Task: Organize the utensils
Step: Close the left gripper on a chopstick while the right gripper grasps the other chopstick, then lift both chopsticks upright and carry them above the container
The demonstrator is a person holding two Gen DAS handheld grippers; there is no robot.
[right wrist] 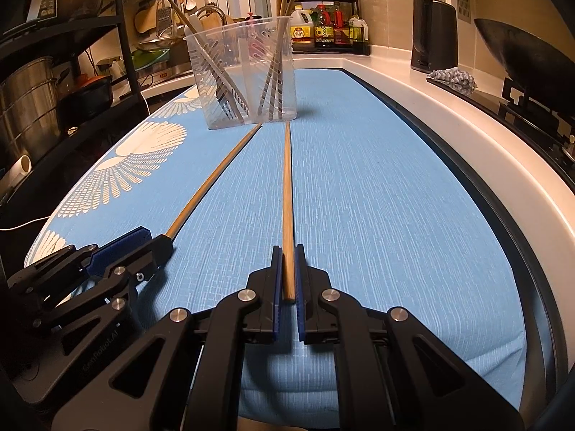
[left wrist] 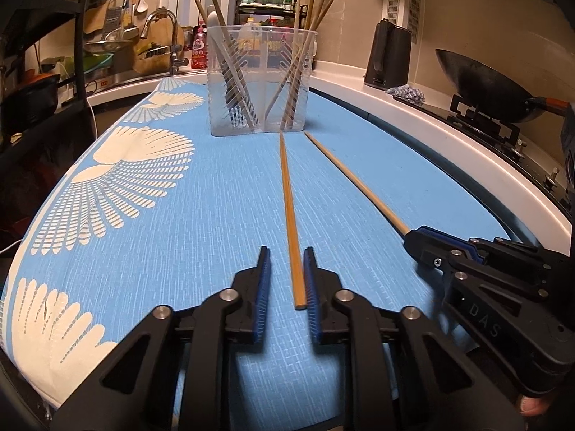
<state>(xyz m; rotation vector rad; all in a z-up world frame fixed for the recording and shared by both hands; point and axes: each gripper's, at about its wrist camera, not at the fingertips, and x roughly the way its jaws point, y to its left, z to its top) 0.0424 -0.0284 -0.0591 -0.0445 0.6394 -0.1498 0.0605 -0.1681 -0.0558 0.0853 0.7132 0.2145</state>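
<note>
Two long wooden chopsticks lie on the blue mat (left wrist: 215, 215), pointing at a clear plastic utensil holder (left wrist: 260, 79) that holds several chopsticks and utensils. My left gripper (left wrist: 285, 255) is open around the near end of the left chopstick (left wrist: 289, 215), with a gap on each side. My right gripper (right wrist: 287, 251) is shut on the near end of the right chopstick (right wrist: 286, 186). The right gripper also shows in the left wrist view (left wrist: 417, 240), and the left gripper in the right wrist view (right wrist: 154, 240). The holder (right wrist: 244, 72) stands at the mat's far end.
A white counter edge (left wrist: 431, 125) curves along the right. Beyond it are a black kettle (left wrist: 388, 54), a grey cloth (left wrist: 408, 93) and a wok (left wrist: 496, 86) on a stove. A sink and faucet (left wrist: 161, 36) and a dark shelf rack (right wrist: 54, 72) are at left.
</note>
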